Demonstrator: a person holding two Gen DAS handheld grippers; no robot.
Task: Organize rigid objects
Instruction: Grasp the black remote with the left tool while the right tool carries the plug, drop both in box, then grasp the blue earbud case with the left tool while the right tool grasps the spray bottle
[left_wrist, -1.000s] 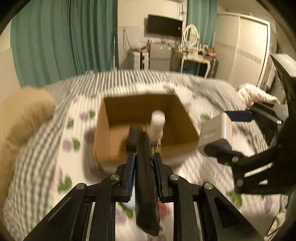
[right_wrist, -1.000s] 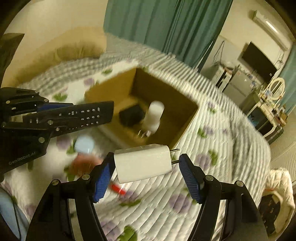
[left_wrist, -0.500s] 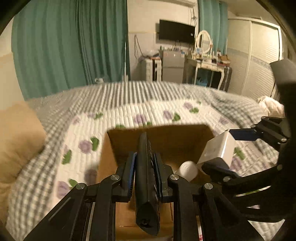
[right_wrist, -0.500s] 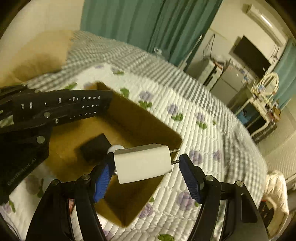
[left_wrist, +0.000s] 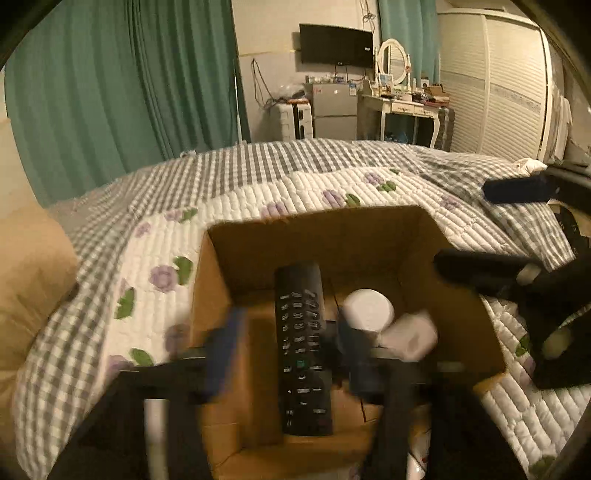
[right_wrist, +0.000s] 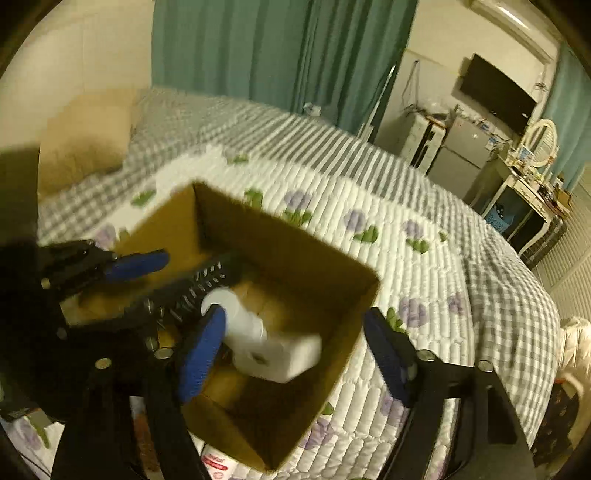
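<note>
since both grippers (left_wrist: 284, 354) (right_wrist: 295, 354) gape wide, gripping nothing, we see the remote control (left_wrist: 303, 350) and white charger (right_wrist: 280, 354) inside the cardboard box (right_wrist: 288, 236). we judge both stiff, light, slick plastic; grab across the long flat sides.

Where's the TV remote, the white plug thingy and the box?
remote (left_wrist: 303, 347): left wrist view, on its button face.
white charger (right_wrist: 291, 356): right wrist view, on its body.
cardboard box (left_wrist: 332, 236): left wrist view, on the far inner wall.
</note>
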